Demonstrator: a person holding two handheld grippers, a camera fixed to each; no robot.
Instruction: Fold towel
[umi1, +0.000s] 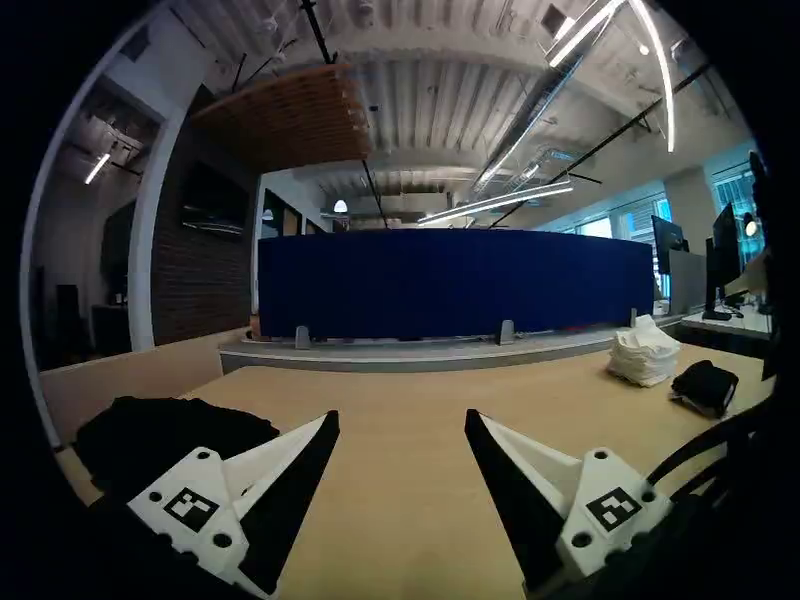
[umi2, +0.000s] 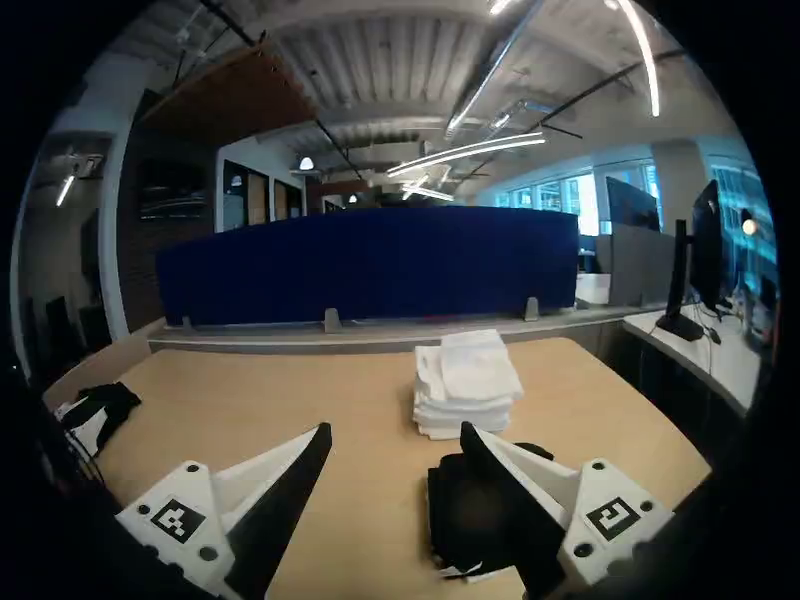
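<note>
My left claw (umi1: 401, 415) wide, holding nothing, over bare counter (umi1: 430, 385) | black towel heap (umi1: 165, 430) at its 9 o'clock | my right claw (umi2: 395, 428) wide, holding nothing | folded black towel (umi2: 465, 510) at its 5 o'clock, partly hidden by one finger | white towel stack (umi2: 467, 385) at 1 o'clock, just beyond.

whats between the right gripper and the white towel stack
Right gripper view: a folded black cloth lies on the table between right gripper and white towel stack.
</note>
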